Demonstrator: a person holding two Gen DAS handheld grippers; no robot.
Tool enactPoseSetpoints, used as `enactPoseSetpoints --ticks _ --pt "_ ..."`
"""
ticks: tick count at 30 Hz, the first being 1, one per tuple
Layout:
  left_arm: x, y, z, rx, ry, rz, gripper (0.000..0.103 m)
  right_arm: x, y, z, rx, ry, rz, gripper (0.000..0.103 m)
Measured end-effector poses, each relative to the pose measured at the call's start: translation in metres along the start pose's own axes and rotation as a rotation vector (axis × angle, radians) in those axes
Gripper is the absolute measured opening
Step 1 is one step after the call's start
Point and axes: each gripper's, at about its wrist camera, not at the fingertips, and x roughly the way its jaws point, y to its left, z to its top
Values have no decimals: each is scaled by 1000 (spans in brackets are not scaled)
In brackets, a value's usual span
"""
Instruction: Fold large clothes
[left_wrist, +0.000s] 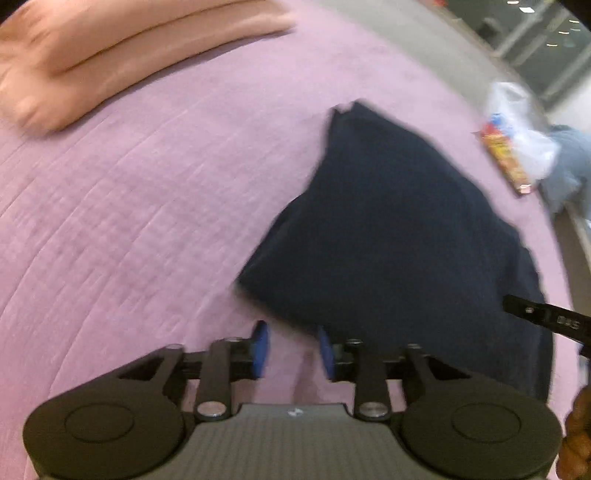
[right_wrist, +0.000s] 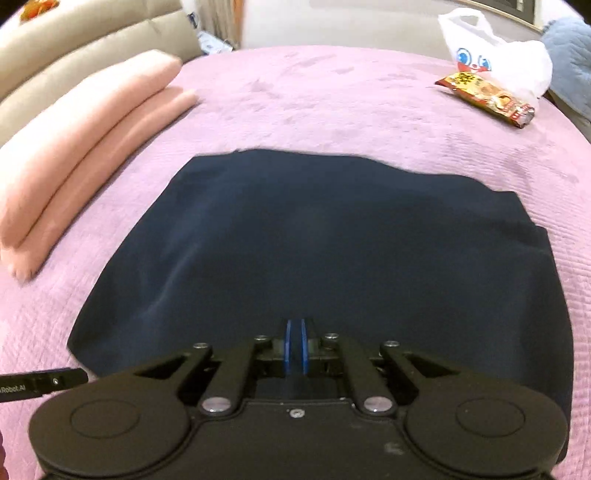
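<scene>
A dark navy garment (right_wrist: 317, 243) lies folded flat on the pink bedspread (right_wrist: 332, 99). In the left wrist view the garment (left_wrist: 399, 229) lies ahead and to the right, its near corner close to my fingers. My left gripper (left_wrist: 293, 347) is open and empty, just over the bedspread (left_wrist: 129, 221) at the garment's near left corner. My right gripper (right_wrist: 296, 343) is shut with its blue pads together, over the garment's near edge; no cloth shows between the pads. The right gripper's finger (left_wrist: 546, 317) shows at the right edge of the left view.
A folded salmon-pink blanket (right_wrist: 85, 147) lies at the left of the bed, also in the left wrist view (left_wrist: 110, 55). A snack packet (right_wrist: 487, 99) and a white plastic bag (right_wrist: 495, 51) lie at the far right. A beige sofa (right_wrist: 74, 44) stands behind.
</scene>
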Motion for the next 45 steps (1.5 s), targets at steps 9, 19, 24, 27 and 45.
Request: enactPoseSetpoints --ticks 9,19,24,27,45 --pt "38 39 3 -277 -68 -335 70 39 8 -10 26 74 -16 2" --pt "66 26 29 -327 -143 -353 37 35 3 -9 29 62 6 2" --pt "57 29 24 -346 -123 -318 30 9 15 -11 7 -4 -51 2" --pt "55 31 28 -338 -117 -301 34 22 19 -18 9 52 -74 2" --pt "7 -40 43 -33 -253 -375 8 16 -8 -52 153 -23 -105 4"
